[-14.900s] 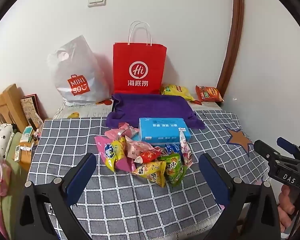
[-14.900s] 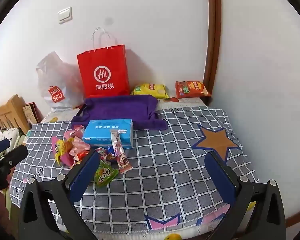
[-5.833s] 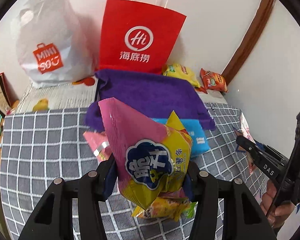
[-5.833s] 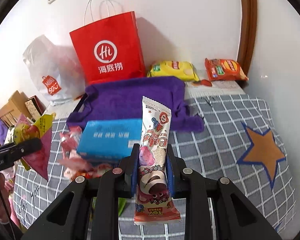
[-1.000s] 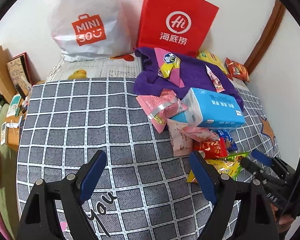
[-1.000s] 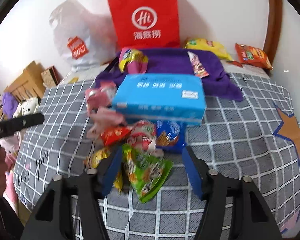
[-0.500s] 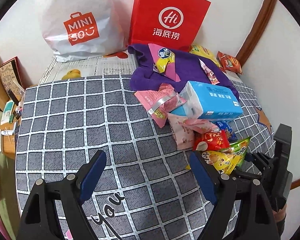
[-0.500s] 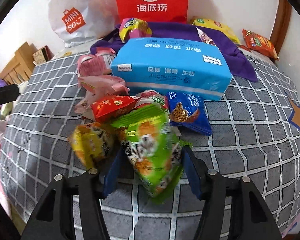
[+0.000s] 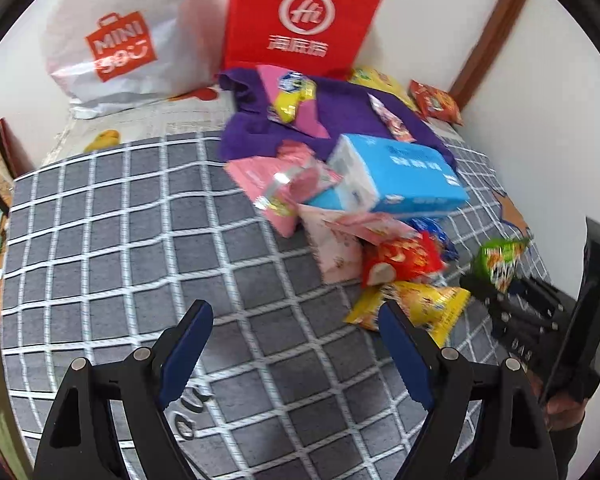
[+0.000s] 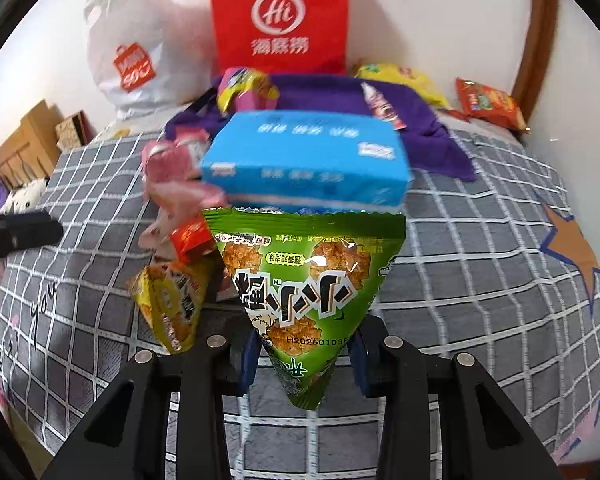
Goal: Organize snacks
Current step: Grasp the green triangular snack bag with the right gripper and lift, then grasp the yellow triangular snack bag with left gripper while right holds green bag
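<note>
Green foil crinkles between the blue pads of the right gripper [image 10: 303, 360], whose jaws are closing on the narrow bottom of the green bag [image 10: 306, 292], its wide top standing up in front of the blue box [image 10: 308, 164]. The left gripper [image 9: 296, 344] hangs wide open and empty over the checked cover [image 9: 112, 248], just beside the yellow bag [image 9: 420, 308]. To do this well, I'd pinch firmly enough not to slip, lift clear of the pile, then carry it to the purple cloth [image 10: 416, 128], where two snacks already lie.
</note>
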Action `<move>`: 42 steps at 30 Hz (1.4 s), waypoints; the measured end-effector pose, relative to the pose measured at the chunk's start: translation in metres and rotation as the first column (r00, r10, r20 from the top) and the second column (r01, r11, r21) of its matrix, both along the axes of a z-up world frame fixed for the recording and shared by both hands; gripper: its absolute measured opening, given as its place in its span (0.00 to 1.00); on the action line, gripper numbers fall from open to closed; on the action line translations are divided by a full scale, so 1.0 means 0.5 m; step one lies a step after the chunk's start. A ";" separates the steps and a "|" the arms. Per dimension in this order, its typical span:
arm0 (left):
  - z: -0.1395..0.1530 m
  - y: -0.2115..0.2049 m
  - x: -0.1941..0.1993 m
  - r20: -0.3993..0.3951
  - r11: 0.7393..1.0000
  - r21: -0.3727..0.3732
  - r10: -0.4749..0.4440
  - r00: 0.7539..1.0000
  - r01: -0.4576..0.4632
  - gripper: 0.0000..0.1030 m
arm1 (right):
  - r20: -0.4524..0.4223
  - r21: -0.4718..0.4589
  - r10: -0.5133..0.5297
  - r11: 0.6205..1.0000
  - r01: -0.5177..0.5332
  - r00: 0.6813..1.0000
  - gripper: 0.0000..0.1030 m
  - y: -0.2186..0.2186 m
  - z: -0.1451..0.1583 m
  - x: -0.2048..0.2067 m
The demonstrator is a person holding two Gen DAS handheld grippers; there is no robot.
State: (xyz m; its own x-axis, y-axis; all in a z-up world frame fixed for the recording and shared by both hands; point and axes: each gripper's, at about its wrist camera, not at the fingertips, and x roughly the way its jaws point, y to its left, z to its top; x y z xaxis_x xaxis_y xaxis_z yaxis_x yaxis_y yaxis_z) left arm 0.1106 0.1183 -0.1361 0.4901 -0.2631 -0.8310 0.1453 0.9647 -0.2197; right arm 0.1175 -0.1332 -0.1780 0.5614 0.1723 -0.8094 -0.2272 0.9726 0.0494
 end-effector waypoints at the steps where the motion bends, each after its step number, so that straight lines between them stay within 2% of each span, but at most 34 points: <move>1: 0.000 -0.008 -0.003 0.001 1.000 -0.005 -0.014 1.000 0.014 0.81 | 0.008 0.003 -0.012 1.000 0.012 1.000 0.36 -0.009 0.005 0.000; 6: 0.002 -0.059 -0.017 0.006 0.997 -0.030 -0.068 0.998 0.068 0.81 | 0.031 -0.007 -0.063 0.998 0.064 0.998 0.36 -0.050 0.018 -0.001; 8: -0.001 -0.086 -0.022 0.003 0.995 -0.022 -0.098 0.995 0.098 0.85 | 0.038 -0.019 -0.080 0.997 0.080 0.996 0.36 -0.069 0.019 -0.004; 12: -0.018 -0.136 -0.025 -0.007 0.991 0.006 -0.131 0.991 0.131 0.86 | 0.048 -0.038 -0.098 0.994 0.100 0.994 0.36 -0.099 0.019 -0.007; 16: -0.038 -0.163 -0.018 -0.022 0.993 0.001 -0.118 0.993 0.118 0.86 | 0.049 -0.057 -0.105 0.993 0.107 0.993 0.36 -0.127 0.009 -0.007; 19: -0.054 -0.176 -0.009 -0.019 0.996 0.042 -0.075 0.997 0.075 0.86 | 0.046 -0.054 -0.110 0.992 0.112 0.993 0.36 -0.146 -0.005 0.000; 22: -0.066 -0.179 -0.005 -0.004 0.997 0.060 -0.042 0.999 0.043 0.84 | 0.048 -0.046 -0.112 0.992 0.114 0.993 0.36 -0.157 -0.023 0.014; 27: -0.084 -0.173 -0.001 0.013 0.997 0.079 -0.023 1.000 0.022 0.67 | 0.048 -0.029 -0.093 0.995 0.095 0.994 0.36 -0.166 -0.063 0.043; 28: -0.084 -0.169 -0.003 0.028 0.997 0.080 -0.020 0.999 0.018 0.59 | 0.050 -0.021 -0.090 0.996 0.091 0.995 0.36 -0.167 -0.069 0.047; 29: -0.084 -0.164 -0.003 0.038 0.997 0.080 -0.021 0.999 0.018 0.56 | 0.054 -0.015 -0.087 0.996 0.088 0.995 0.37 -0.168 -0.074 0.049; 32: -0.084 -0.155 -0.005 0.077 0.997 0.081 -0.005 0.997 -0.001 0.53 | 0.053 0.005 -0.086 0.996 0.085 0.995 0.37 -0.169 -0.084 0.060; 39: -0.098 -0.163 -0.012 0.174 0.993 0.114 -0.001 0.985 -0.019 0.55 | 0.029 0.073 -0.067 0.995 0.065 0.997 0.37 -0.175 -0.089 0.078; 42: -0.105 -0.156 -0.017 0.205 0.995 0.094 0.023 0.978 -0.043 0.56 | 0.026 0.096 -0.067 0.993 0.064 0.997 0.37 -0.180 -0.089 0.079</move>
State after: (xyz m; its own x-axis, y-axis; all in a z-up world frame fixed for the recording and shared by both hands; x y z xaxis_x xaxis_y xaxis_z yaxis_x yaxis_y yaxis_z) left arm 0.1019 0.0403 -0.1884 0.6586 -0.1672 -0.7337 0.1455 0.9849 -0.0938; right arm 0.1568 -0.2234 -0.2227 0.5972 0.2098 -0.7742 -0.1655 0.9766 0.1370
